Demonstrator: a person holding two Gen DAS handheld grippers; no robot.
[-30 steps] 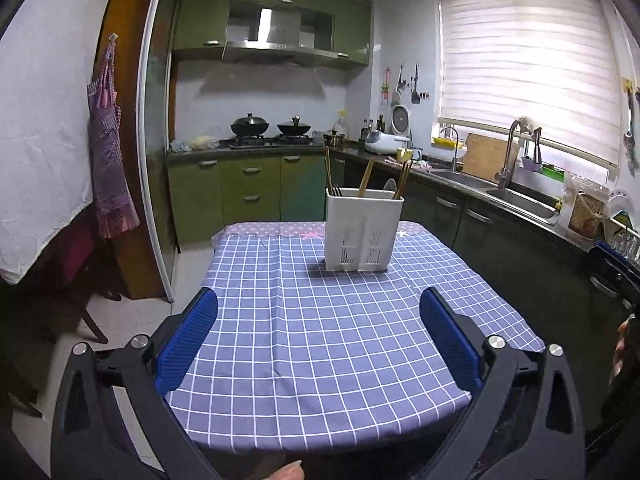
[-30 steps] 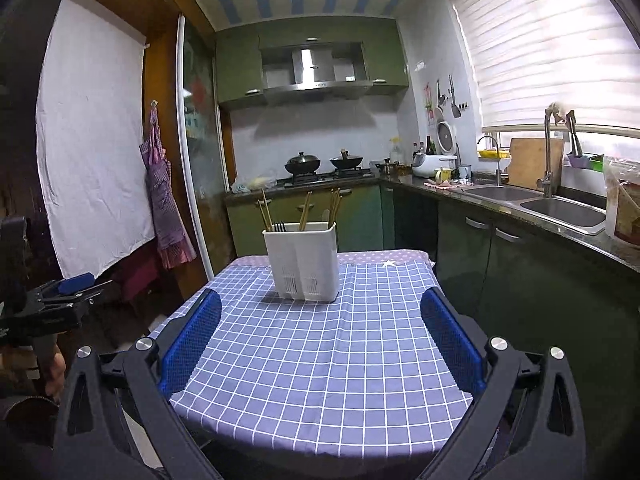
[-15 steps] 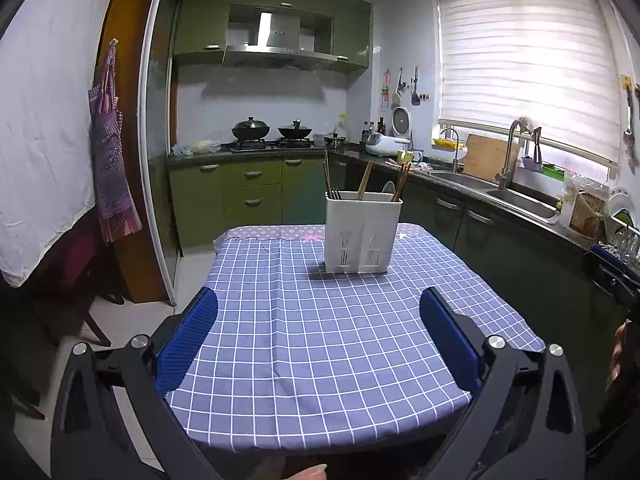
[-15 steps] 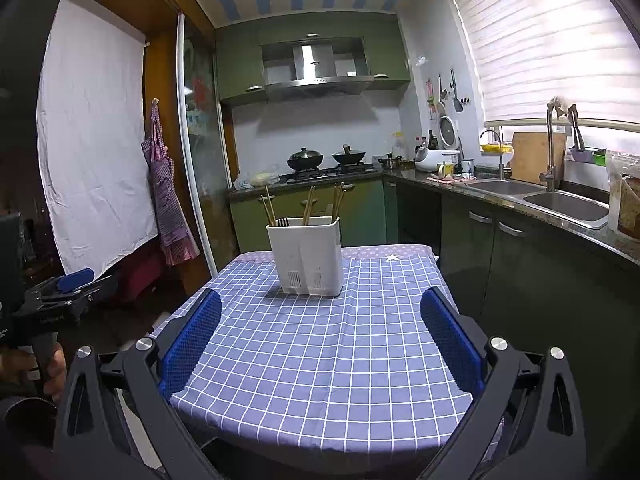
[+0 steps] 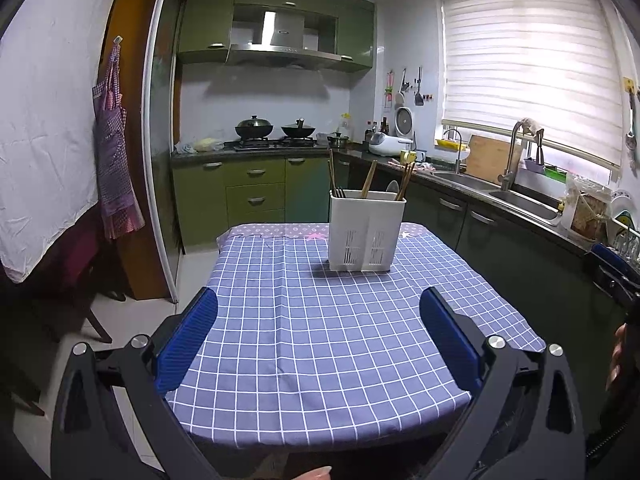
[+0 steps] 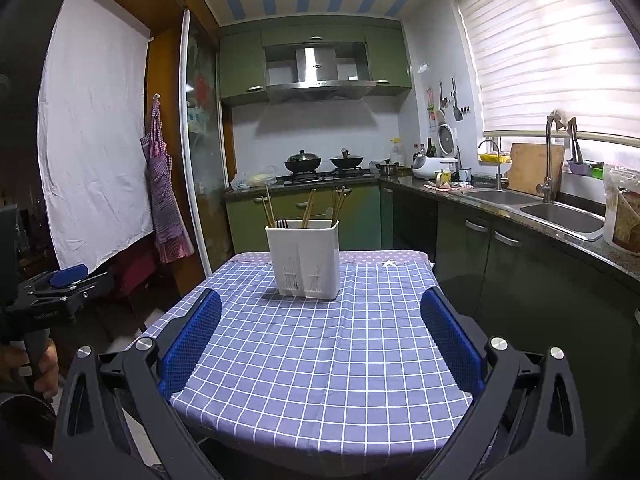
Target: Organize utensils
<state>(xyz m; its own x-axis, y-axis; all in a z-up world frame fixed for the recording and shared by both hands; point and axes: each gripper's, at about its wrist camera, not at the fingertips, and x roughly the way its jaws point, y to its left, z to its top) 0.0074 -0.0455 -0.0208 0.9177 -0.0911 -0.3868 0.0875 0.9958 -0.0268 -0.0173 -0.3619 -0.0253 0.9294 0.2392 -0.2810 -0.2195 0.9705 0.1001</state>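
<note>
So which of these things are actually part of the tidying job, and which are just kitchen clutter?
Part of the job:
holder
chopsticks
fork
left gripper, open
right gripper, open

Just lying about:
woks
rice cooker
cutting board
apron
sink

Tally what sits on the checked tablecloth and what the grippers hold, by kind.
White utensil holder: 1
Utensils lying loose on the tablecloth: 0
Items held by left gripper or right gripper: 0
Total: 1
</note>
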